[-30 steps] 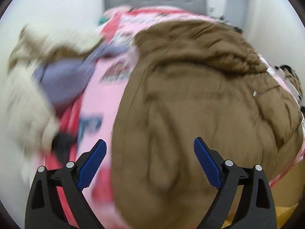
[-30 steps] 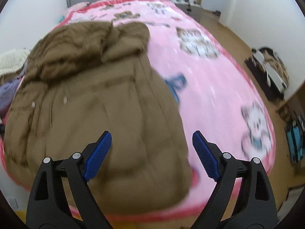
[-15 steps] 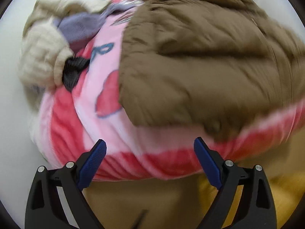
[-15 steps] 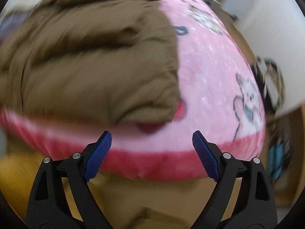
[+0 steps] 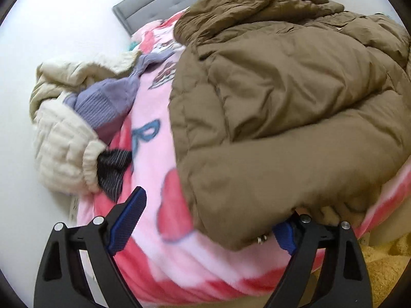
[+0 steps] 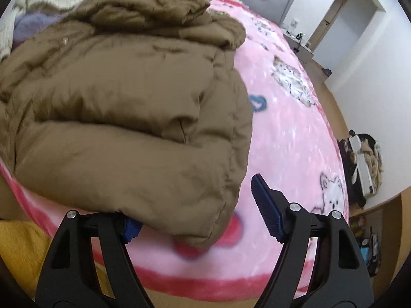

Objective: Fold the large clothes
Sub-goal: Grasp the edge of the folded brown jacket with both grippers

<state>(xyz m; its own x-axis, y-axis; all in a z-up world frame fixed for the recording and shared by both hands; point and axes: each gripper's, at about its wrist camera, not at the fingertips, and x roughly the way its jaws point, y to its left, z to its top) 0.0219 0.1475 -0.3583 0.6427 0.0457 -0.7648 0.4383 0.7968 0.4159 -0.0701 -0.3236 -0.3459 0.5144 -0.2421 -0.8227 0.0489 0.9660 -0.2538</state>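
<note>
A large brown puffer jacket (image 5: 282, 97) lies on a pink blanket (image 5: 159, 118) on the bed, its hem at the near edge. My left gripper (image 5: 205, 220) is open around the jacket's near left hem corner; the jacket covers most of its right finger. In the right wrist view the jacket (image 6: 123, 107) fills the left half. My right gripper (image 6: 197, 218) is open around the jacket's near right hem corner; the hem hides most of its left finger.
A heap of cream, lilac and dark striped clothes (image 5: 77, 133) lies at the bed's left edge by the white wall. A grey headboard (image 5: 164, 2) stands behind. The pink blanket (image 6: 295, 118) stretches right of the jacket. Wooden floor, a doorway (image 6: 341, 18) and floor clutter (image 6: 362, 164) lie to the right.
Both grippers dropped to the bed's near edge, then moved in onto the jacket's hem corners. Each now has one finger under the hem. The jaws stayed open.
</note>
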